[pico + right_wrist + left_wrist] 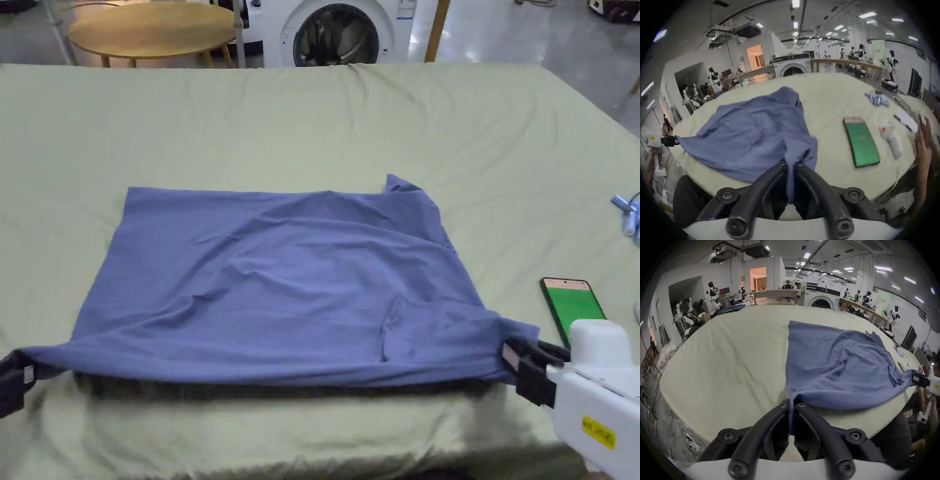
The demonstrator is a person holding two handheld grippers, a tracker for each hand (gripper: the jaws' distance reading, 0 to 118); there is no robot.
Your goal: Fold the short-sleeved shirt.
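A blue short-sleeved shirt (281, 275) lies spread on the pale green table (312, 119), its near edge lifted and stretched taut just above the cloth. My left gripper (15, 378) is shut on the shirt's near left corner at the frame's left edge. My right gripper (522, 365) is shut on the near right corner. In the left gripper view the shirt (834, 369) runs into my left gripper (792, 405), pinched between both jaws. The right gripper view shows the shirt (753, 129) bunched between the jaws of my right gripper (791, 164).
A phone (572, 306) with a green screen lies on the table right of the shirt, close to my right gripper. A small blue object (628, 215) sits at the right edge. Behind the table stand a washing machine (337, 31) and a round wooden table (153, 28).
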